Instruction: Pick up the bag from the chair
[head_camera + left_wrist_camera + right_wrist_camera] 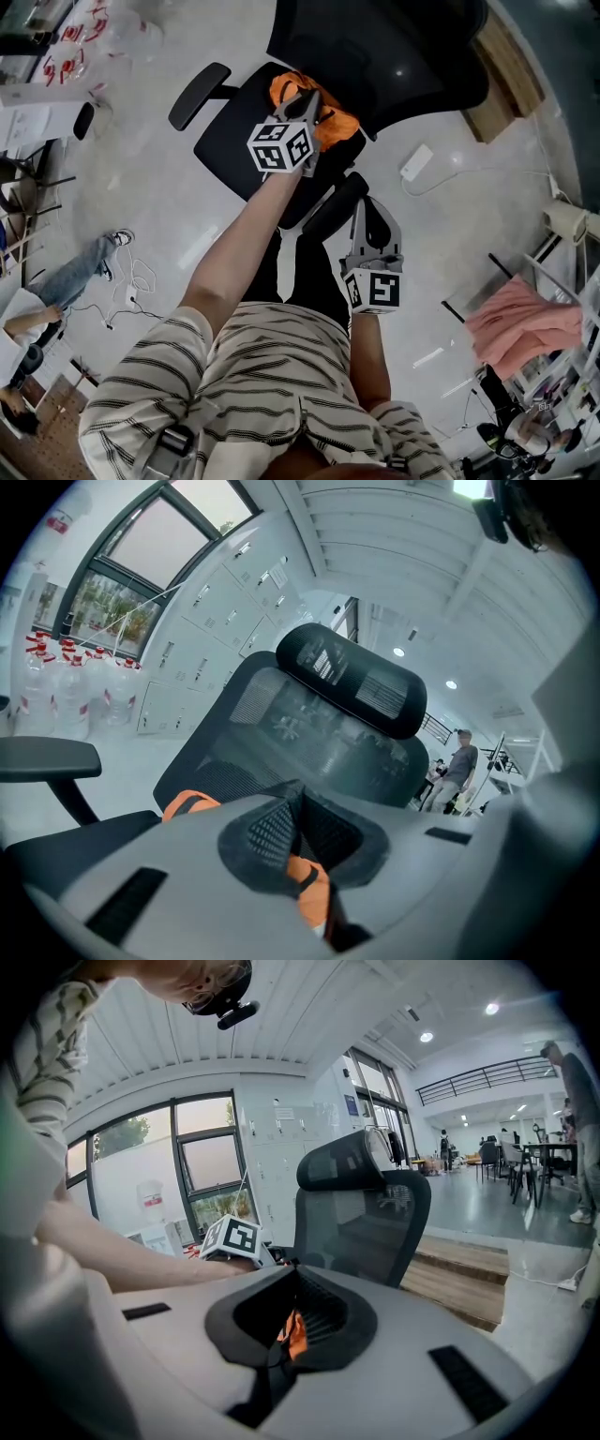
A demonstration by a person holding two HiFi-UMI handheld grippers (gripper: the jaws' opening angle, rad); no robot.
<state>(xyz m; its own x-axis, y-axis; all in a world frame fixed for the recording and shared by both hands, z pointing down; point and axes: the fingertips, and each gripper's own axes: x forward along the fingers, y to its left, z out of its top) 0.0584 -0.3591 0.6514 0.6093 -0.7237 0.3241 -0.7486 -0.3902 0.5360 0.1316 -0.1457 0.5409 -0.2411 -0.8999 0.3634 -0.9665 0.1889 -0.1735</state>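
**First onlooker:** Where's the bag?

**Second onlooker:** On the seat of the office chair (225, 141), up by the backrest. It's an orange bag (339, 124) with black straps. The person leans in with one arm stretched out, so the left gripper (307, 101) meets it from above.

**First onlooker:** Has it got hold?

**Second onlooker:** Looks so. Its jaws are drawn together, with a fold of orange cloth and strap pinched between them. The bag rests on the seat, not yet lifted.

**First onlooker:** And the other one?

**Second onlooker:** The right gripper (366, 206) hangs back by the near armrest (319, 214). Its jaws are closed on nothing, and it's likely held clear for the lift.
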